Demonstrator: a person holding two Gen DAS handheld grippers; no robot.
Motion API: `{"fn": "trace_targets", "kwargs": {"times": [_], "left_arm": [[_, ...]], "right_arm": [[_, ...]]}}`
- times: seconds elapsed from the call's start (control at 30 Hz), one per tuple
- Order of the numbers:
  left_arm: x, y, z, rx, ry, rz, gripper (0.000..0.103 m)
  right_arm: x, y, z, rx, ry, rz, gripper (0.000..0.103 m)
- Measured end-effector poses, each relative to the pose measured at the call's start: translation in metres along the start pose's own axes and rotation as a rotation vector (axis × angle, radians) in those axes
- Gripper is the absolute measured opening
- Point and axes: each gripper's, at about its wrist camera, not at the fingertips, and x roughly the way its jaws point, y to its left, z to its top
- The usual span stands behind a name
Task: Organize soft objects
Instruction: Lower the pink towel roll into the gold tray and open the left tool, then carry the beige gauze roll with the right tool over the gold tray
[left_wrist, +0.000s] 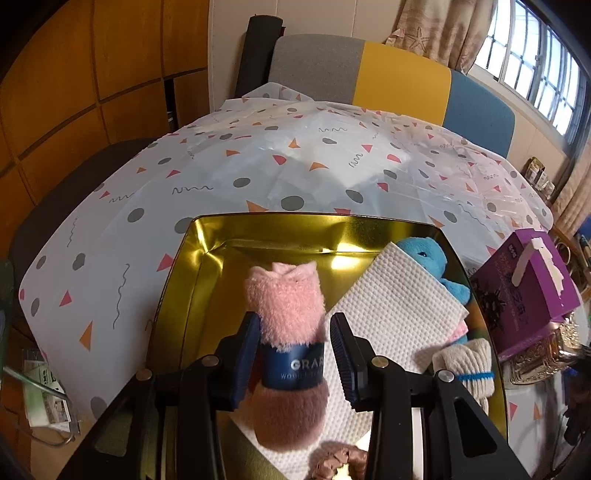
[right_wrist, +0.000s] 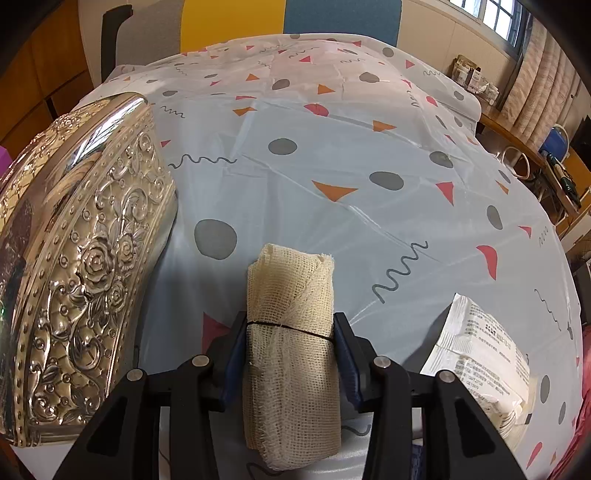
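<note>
Left gripper (left_wrist: 291, 363) open around pink sock roll (left_wrist: 286, 332), over gold tin (left_wrist: 177, 295). Right gripper (right_wrist: 290, 360) clamped on gauze roll (right_wrist: 291, 354) above tabletop (right_wrist: 332, 147), right of tin. Likely light, squashy; best held mid-roll, at the band.

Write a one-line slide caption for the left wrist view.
Left gripper fingers straddle a pink fuzzy roll with a navy band, over a gold tin holding other soft items.

A pink fleece roll (left_wrist: 286, 314) with navy band, gold tin (left_wrist: 258, 236), cream gauze roll (right_wrist: 291, 332) and dotted white cloth (right_wrist: 332, 147) are noted.
</note>
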Motion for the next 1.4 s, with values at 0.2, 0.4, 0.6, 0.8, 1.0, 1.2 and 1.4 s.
{"fn": "trace_targets", "kwargs": {"times": [0.2, 0.4, 0.6, 0.8, 1.0, 1.2, 1.4], "left_arm": [[0.002, -0.001, 0.004, 0.013, -0.004, 0.008, 0.044], [-0.023, 0.001, 0.002, 0.007, -0.065, 0.015, 0.068], [-0.046, 0.0, -0.007, -0.007, -0.09, 0.017, 0.077], [-0.069, -0.006, -0.028, -0.029, -0.12, 0.012, 0.098], [-0.078, -0.013, -0.048, -0.014, -0.107, 0.058, 0.103], [-0.076, -0.016, -0.058, -0.013, -0.078, 0.087, 0.103], [-0.084, -0.017, -0.06, 0.012, -0.117, 0.114, 0.103]], "right_arm": [[0.002, -0.003, 0.003, 0.002, 0.006, 0.003, 0.044], [0.004, -0.005, 0.005, 0.007, 0.006, 0.005, 0.044], [0.004, -0.004, 0.005, 0.013, 0.008, 0.003, 0.044], [0.003, -0.004, 0.006, 0.032, 0.013, 0.003, 0.043], [0.003, -0.005, 0.007, 0.05, 0.017, 0.003, 0.043], [0.004, -0.011, 0.011, 0.103, 0.018, 0.017, 0.042], [0.006, -0.027, 0.023, 0.22, 0.048, 0.09, 0.041]]}}
